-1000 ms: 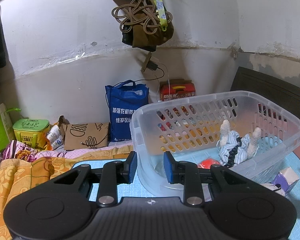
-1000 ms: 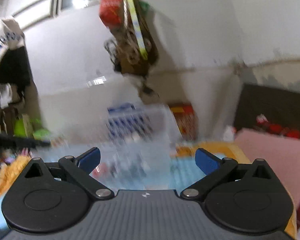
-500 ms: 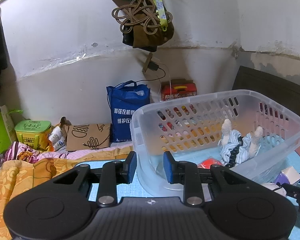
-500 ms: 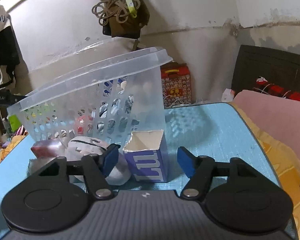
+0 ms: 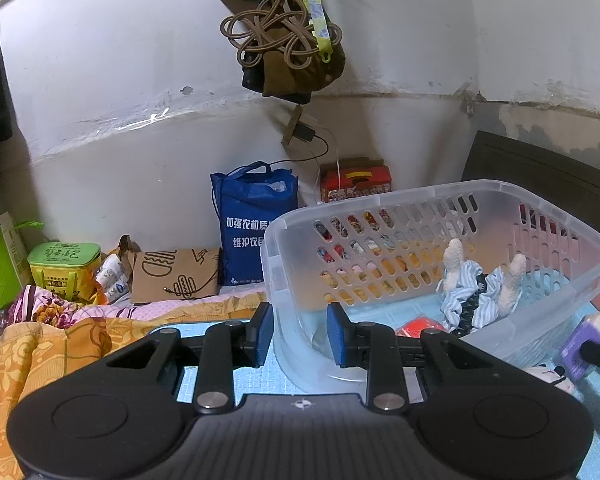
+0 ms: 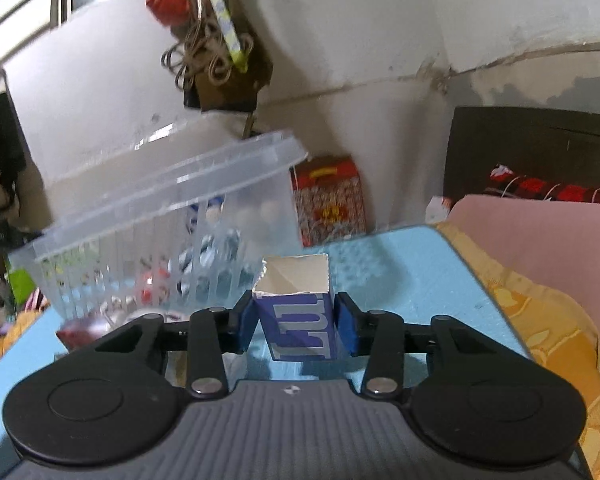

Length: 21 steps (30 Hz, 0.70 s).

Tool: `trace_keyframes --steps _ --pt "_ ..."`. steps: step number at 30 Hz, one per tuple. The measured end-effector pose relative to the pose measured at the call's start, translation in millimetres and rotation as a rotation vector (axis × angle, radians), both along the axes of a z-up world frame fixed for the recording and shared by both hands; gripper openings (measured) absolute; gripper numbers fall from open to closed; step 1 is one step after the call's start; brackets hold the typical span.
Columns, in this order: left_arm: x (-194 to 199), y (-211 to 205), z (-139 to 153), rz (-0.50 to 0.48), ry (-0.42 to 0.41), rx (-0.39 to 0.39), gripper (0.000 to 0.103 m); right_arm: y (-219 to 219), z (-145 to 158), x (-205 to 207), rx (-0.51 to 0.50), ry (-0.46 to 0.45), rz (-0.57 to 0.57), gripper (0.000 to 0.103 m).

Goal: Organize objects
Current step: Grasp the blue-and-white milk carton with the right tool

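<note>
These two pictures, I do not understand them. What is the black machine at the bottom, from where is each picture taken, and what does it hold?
There is no robot arm here. A person holds one two-finger gripper in each hand, and a camera on each looks forward along its fingers. The black shape at the bottom is the gripper itself.

In the left view, the left gripper pinches the rim of a clear plastic basket, tilted on a light blue mat. A striped cloth toy lies inside.

In the right view, the right gripper is closing around a small blue carton with a torn-open top. The basket stands just behind.
</note>
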<state>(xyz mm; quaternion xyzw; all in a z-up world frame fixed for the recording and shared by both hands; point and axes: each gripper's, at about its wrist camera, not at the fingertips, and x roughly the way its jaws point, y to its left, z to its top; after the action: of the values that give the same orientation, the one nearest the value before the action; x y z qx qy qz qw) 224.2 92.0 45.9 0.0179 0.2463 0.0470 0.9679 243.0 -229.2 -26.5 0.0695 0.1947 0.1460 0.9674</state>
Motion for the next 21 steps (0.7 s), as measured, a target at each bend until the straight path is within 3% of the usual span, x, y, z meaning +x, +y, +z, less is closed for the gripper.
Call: trace_keyframes --steps 12,21 --pt "-0.4 -0.4 0.0 -0.002 -0.003 0.001 0.033 -8.4 2.2 -6.9 0.08 -0.066 0.033 0.045" --pt "-1.0 -0.1 0.4 0.001 -0.004 0.0 0.033 -3.7 4.8 -14.5 0.067 -0.096 0.069 0.045"
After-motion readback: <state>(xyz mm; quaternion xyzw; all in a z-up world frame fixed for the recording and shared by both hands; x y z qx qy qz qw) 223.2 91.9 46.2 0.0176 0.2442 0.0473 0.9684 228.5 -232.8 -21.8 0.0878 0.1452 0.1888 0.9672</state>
